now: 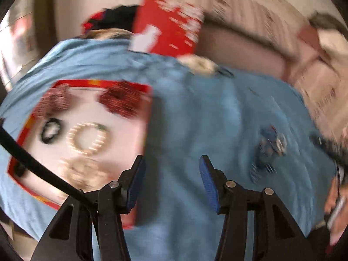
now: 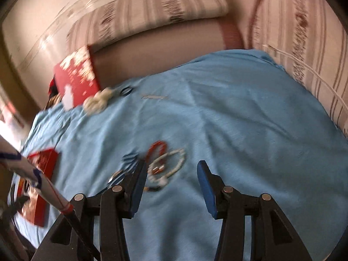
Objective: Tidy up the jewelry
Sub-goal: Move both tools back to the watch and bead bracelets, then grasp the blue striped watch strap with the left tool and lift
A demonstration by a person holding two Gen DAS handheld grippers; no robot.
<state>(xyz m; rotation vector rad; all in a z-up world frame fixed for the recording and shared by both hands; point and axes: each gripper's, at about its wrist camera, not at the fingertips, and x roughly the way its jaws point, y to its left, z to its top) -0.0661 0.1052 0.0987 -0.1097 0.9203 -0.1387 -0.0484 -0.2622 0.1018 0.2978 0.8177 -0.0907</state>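
While hovering over blue cloth, right gripper gaped empty beside bead bracelets; looked light, floppy, slippery; best pinched across one strand

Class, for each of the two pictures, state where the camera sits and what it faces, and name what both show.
Left wrist: on the left hand-held gripper, facing the blue cloth and red-rimmed tray; open fingers show.
Right wrist: on the right hand-held gripper, facing bracelets; open fingers show.
Shared: cloth, upright red box, sofa.
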